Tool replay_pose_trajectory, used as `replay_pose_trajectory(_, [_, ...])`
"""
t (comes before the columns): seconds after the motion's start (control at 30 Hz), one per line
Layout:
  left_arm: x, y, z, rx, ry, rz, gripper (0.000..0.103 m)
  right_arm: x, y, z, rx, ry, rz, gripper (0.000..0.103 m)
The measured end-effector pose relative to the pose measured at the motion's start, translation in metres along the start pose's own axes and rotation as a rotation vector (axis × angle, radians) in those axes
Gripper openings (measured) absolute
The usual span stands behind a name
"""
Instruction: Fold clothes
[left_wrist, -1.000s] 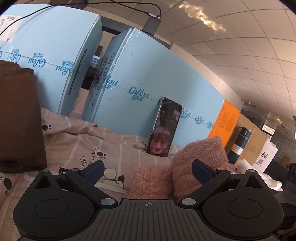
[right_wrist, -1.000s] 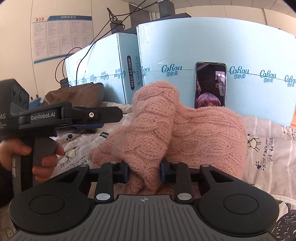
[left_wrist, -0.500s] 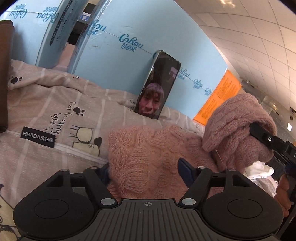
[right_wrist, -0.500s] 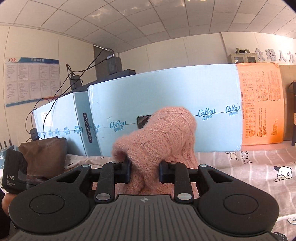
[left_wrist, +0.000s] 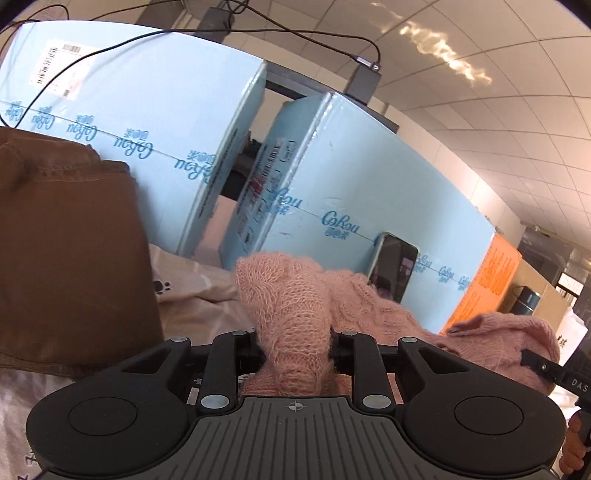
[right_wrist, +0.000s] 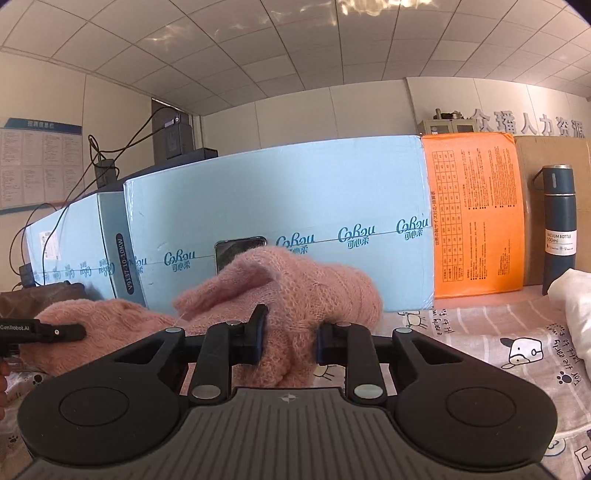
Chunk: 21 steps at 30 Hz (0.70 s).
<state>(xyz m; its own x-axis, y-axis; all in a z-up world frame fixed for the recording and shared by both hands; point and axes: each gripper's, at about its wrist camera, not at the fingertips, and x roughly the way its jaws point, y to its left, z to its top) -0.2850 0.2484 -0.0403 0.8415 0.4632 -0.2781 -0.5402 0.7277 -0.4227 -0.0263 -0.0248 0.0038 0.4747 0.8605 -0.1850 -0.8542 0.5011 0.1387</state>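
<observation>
Both tools clamped on the pink sweater (left_wrist: 291, 317) — left gripper (left_wrist: 295, 350) shut on one bunched fold, right gripper (right_wrist: 290, 343) pinching another (jaws there closing a little tighter), garment slung between them above the printed bedsheet (right_wrist: 480, 332). Beyond: brown folded garment (left_wrist: 70, 258) at left, phone (left_wrist: 393, 269) leaning on the blue cartons (right_wrist: 277, 221), bottle (right_wrist: 559, 229) far right. Risk, judged — loose fuzzy knit gripped by thick wads, so likely to slip or stretch unevenly, giving a crooked fold; could also brush the phone over.
</observation>
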Motion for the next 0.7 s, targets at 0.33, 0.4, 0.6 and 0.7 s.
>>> replay_pose_trajectory(0.33, [0.016, 0.010, -0.010, -0.028, 0.132, -0.004, 0.027, 0.019, -0.012, -0.028, -0.035, 0.238, -0.099, 0.048])
replay_pose_trajectory(0.4, [0.017, 0.011, -0.010, -0.035, 0.141, -0.010, 0.028, 0.008, -0.011, -0.025, -0.039, 0.186, -0.133, 0.057])
replay_pose_trajectory(0.6, [0.016, 0.010, -0.010, -0.027, 0.125, 0.003, 0.038, -0.053, -0.021, 0.004, 0.010, -0.003, -0.140, 0.073])
replay_pose_trajectory(0.7, [0.014, 0.008, -0.011, -0.002, 0.111, 0.023, 0.047, -0.094, -0.026, 0.020, -0.042, -0.070, -0.177, 0.078])
